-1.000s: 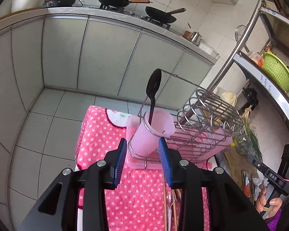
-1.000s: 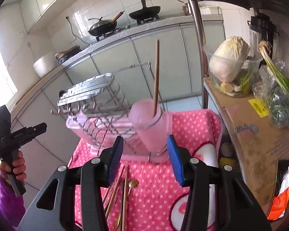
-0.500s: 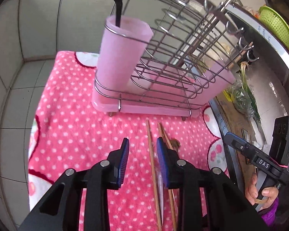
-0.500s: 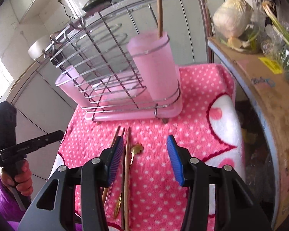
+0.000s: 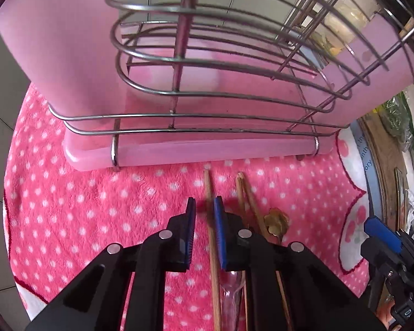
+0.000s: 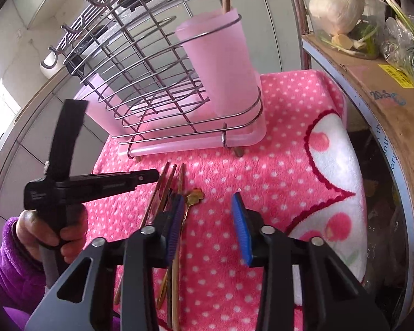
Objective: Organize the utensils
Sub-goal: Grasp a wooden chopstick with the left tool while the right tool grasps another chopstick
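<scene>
The left gripper (image 5: 204,209) straddles a chopstick (image 5: 210,220) on the towel (image 5: 96,209), jaws narrow. The right gripper (image 6: 208,220) hovers beside, jaws wide, before the rack (image 6: 157,88).

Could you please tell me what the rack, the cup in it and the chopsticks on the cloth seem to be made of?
Rack: bare metal wire, probably steel; thin shiny rods with bright glints.
Cup: frosted pink plastic, by its matt, faintly translucent wall.
Chopsticks: wood or bamboo, judging by the dull brown, unpolished shafts.
Cloth: fluffy pink fabric with white dots, seemingly fleece.
</scene>
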`<state>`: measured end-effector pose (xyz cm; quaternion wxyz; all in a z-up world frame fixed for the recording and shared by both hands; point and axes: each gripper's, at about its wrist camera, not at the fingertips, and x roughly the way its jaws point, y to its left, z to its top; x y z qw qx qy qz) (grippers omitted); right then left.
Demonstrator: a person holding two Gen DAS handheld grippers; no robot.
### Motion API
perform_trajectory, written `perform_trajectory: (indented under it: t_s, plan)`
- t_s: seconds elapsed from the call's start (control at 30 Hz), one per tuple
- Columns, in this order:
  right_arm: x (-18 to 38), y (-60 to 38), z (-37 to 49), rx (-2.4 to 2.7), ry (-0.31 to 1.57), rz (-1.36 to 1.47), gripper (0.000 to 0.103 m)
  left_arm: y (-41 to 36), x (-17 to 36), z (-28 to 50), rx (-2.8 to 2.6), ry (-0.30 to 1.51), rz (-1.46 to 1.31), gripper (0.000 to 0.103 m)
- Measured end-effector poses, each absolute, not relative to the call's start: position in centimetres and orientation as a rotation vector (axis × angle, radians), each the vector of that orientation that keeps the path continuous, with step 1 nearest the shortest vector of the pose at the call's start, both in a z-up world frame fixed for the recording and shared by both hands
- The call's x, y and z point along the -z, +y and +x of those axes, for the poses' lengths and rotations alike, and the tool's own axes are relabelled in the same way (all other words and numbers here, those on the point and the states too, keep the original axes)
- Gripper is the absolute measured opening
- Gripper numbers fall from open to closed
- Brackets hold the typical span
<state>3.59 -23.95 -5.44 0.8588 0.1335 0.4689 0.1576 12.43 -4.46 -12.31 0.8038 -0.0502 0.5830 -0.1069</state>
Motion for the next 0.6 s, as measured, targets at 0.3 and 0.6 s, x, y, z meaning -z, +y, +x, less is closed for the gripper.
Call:
perform_trajectory:
  t_s: [0.3,0.6]
  plan:
    - [6.2,-22.5,4.7,-0.375,1.019,0.268,0.026,-3.4,12.2,12.1,0.199,1.224,-0.132,0.005]
    - [9.0,-18.7,8.9,-0.416,1.152,0.252,0.016,1.8,10.3,10.5,0.17,1.189,-0.193,0.005]
